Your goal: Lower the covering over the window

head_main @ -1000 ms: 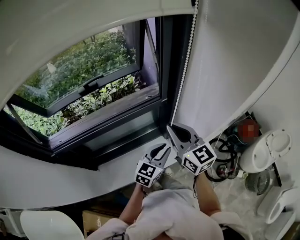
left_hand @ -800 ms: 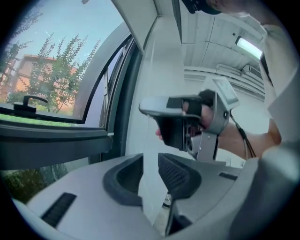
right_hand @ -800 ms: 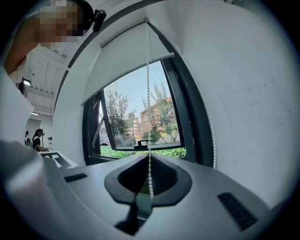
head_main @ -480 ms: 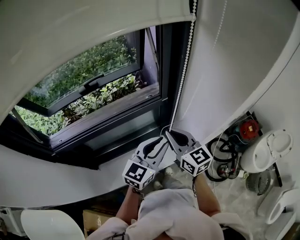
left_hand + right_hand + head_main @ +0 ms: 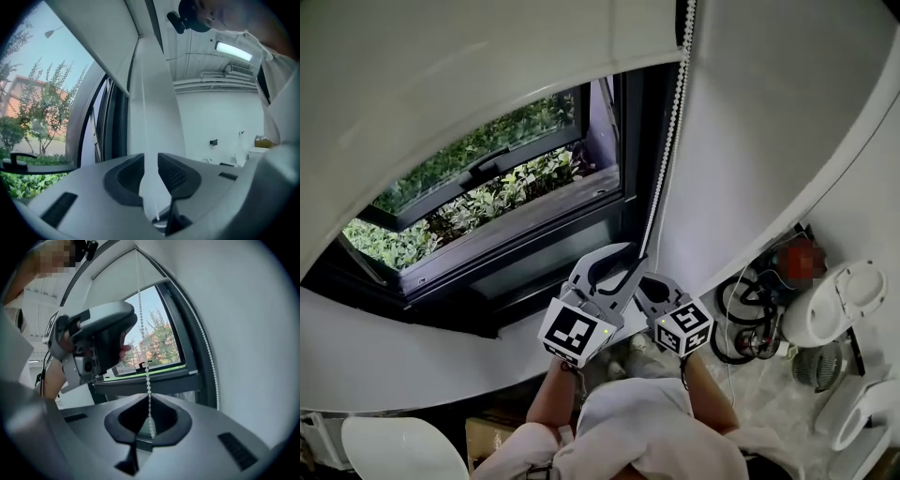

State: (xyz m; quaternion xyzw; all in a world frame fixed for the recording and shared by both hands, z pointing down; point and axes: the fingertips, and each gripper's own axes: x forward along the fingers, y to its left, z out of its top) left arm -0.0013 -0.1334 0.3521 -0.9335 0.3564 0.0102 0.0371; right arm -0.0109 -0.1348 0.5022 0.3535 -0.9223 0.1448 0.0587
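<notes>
White wall (image 5: 769, 112), dark-framed window (image 5: 534, 246), matte white roller blind (image 5: 441, 75) lowered part of the way.
The blind's hem crosses the upper pane; the glass below it is uncovered, with foliage (image 5: 516, 183) beyond. A beaded chain (image 5: 670, 131) of small white beads hangs along the frame's right edge, beside the wall. Right gripper (image 5: 149, 418): jaws clamped on the chain. Left gripper (image 5: 151, 164), higher up: ribbed dark pads slightly apart, just been opening, chain running between them unpinched.

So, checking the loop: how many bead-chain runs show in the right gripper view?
2. One run drops into the right gripper's shut jaws; the other run hangs along the window frame, further right. Others may be hidden.
</notes>
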